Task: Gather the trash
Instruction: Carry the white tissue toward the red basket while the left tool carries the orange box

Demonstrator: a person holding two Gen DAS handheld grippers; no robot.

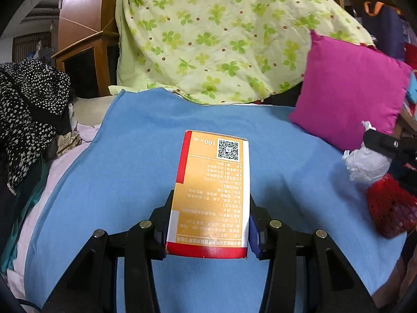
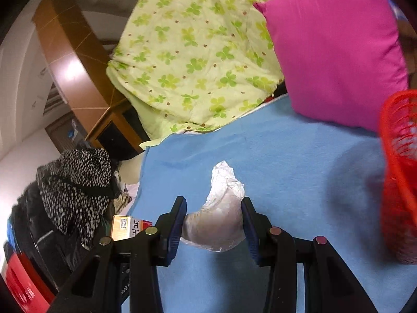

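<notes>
My left gripper (image 1: 208, 224) is shut on an orange and red cardboard box (image 1: 212, 187) with a QR code, held above the blue blanket (image 1: 130, 182). In the right wrist view, my right gripper (image 2: 213, 224) is shut on a crumpled white plastic bag (image 2: 221, 208). A red mesh basket (image 2: 398, 172) stands at the right edge, close to that bag. The left wrist view shows the same basket (image 1: 391, 208) at the right with the white bag (image 1: 367, 164) above it, pinched by the other gripper. The box (image 2: 127, 225) also shows low at the left in the right wrist view.
A magenta pillow (image 1: 351, 88) leans at the back right of the bed. A green clover-print quilt (image 1: 221, 39) is heaped behind the blanket. Black and white spotted clothing (image 1: 28, 114) is piled at the left. A wooden cabinet (image 1: 86, 39) stands behind it.
</notes>
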